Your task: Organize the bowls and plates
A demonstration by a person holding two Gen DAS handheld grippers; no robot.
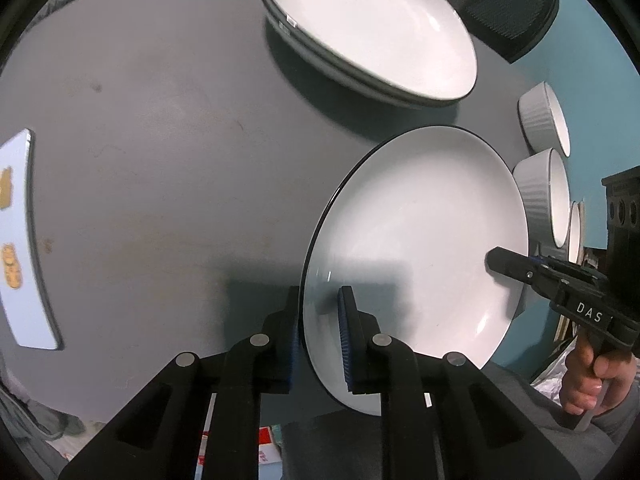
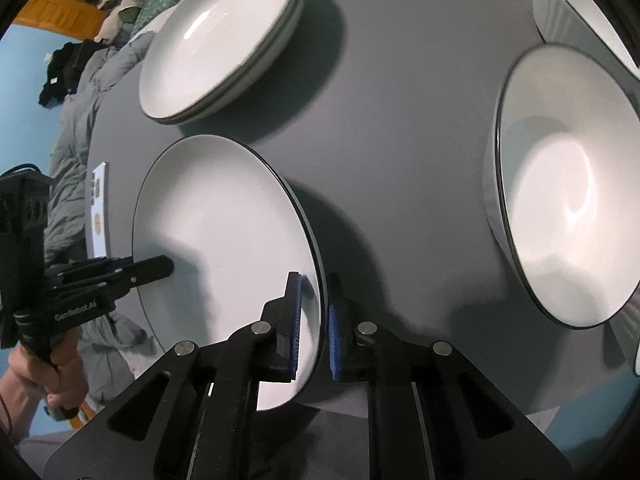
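Observation:
A white plate with a thin dark rim (image 1: 420,232) lies near the front edge of the grey table (image 1: 160,160). My left gripper (image 1: 320,304) is shut on its left rim, one blue pad above and one below. The right gripper (image 1: 494,260) reaches onto the plate's opposite rim. In the right wrist view the same plate (image 2: 224,232) has my right gripper (image 2: 314,292) shut on its right rim, and the left gripper (image 2: 166,266) comes in from the left. A stack of white plates (image 1: 368,28) (image 2: 216,36) sits farther back.
White ribbed bowls (image 1: 540,120) (image 1: 540,196) stand to the right of the held plate; one bowl (image 2: 560,188) is close to my right gripper and another (image 2: 580,0) is behind it. A phone (image 1: 16,240) (image 2: 100,208) lies at the table's left. A black mesh chair (image 1: 512,4) stands beyond.

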